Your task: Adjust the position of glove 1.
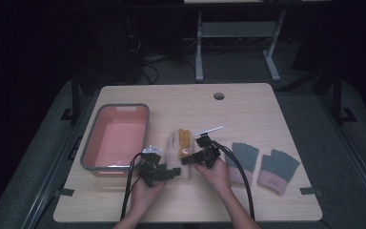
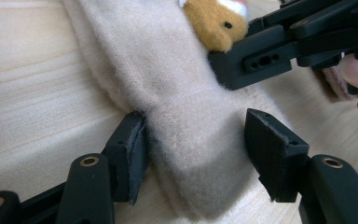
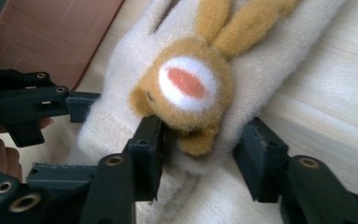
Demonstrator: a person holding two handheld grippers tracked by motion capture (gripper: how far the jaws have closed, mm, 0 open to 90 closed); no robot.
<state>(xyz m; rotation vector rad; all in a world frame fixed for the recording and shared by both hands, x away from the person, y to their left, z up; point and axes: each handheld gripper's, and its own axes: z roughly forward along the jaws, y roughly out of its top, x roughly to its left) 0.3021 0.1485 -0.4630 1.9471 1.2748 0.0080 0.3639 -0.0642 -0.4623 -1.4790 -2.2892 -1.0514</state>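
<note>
A cream knitted glove [image 1: 177,151] with a tan plush rabbit head [image 3: 186,88] sewn on it lies flat on the wooden table, just right of the bin. My left gripper [image 2: 196,149] grips the cuff end [image 2: 200,154] from both sides, its pads [image 2: 137,154] pressed into the fabric. My right gripper [image 3: 203,144] squeezes the glove across its width just below the rabbit's face, one pad against the chin. In the high view the left gripper [image 1: 171,172] and the right gripper [image 1: 193,159] meet at the near end of the glove.
A salmon-pink bin [image 1: 95,138] with a grey rim stands left of the glove and holds nothing. Two grey fingerless gloves [image 1: 245,160] [image 1: 279,169] with pink cuffs lie to the right. A cable hole [image 1: 218,96] sits near the far edge of the table.
</note>
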